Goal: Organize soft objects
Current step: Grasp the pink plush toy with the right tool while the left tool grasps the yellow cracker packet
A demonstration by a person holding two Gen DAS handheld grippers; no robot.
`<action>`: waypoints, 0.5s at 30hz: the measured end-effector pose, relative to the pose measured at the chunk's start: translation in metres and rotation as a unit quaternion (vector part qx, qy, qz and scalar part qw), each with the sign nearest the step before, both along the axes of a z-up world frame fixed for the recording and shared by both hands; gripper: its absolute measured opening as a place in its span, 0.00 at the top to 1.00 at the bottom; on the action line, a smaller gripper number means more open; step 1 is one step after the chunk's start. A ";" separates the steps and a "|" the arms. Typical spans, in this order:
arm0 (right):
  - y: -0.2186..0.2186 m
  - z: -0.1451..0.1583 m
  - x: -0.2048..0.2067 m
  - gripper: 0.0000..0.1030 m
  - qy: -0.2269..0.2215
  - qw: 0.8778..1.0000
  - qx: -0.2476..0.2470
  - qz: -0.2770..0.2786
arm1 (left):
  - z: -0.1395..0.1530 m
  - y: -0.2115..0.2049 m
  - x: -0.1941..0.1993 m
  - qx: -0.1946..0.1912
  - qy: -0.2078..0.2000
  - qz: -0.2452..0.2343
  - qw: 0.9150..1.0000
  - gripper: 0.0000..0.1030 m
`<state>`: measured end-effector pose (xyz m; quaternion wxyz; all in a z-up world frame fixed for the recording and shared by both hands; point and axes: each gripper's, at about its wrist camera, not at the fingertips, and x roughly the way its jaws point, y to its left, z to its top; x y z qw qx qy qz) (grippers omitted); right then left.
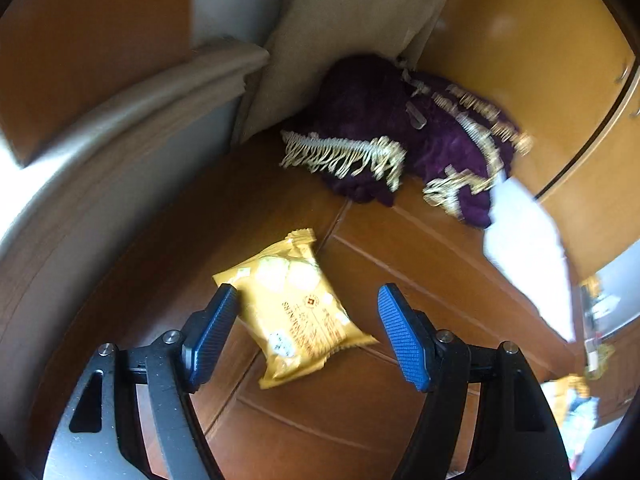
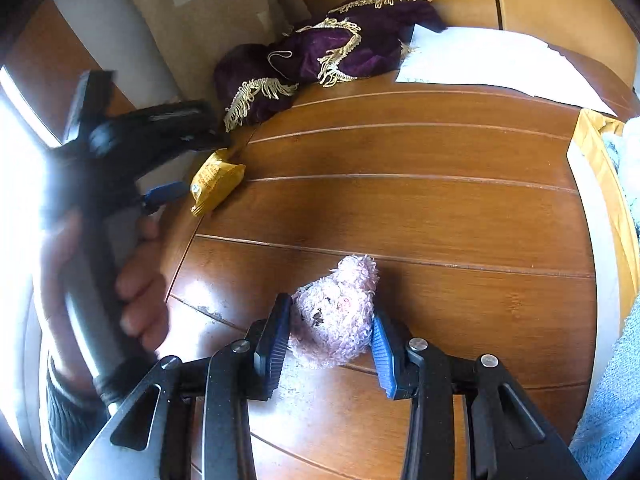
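A yellow soft packet lies on the wooden table, between and just beyond the blue pads of my left gripper, which is open above it. The right wrist view shows the same packet at the table's left edge, with the left gripper held in a hand beside it. My right gripper is shut on a pink fluffy plush toy, both pads pressed into its sides. A crumpled purple cloth with gold fringe lies at the far corner.
A white sheet of paper lies at the table's far right. A yellow bag and a light blue towel sit along the right edge. Beige curtain hangs behind the purple cloth. Grooves cross the table.
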<state>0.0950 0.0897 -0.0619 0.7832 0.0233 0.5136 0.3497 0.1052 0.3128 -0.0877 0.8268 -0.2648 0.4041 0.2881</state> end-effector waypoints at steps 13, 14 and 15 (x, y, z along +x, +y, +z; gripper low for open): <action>-0.021 0.001 0.002 0.62 0.026 0.999 0.032 -0.019 | -0.001 -0.039 -0.062 0.025 -0.013 -0.035 0.999 0.58; -0.025 0.002 0.001 0.62 0.030 0.999 0.040 -0.019 | -0.002 -0.047 -0.075 0.016 -0.022 -0.045 0.999 0.58; -0.030 0.002 -0.002 0.62 0.033 0.998 0.050 -0.017 | -0.002 -0.055 -0.086 0.017 -0.028 -0.051 0.998 0.58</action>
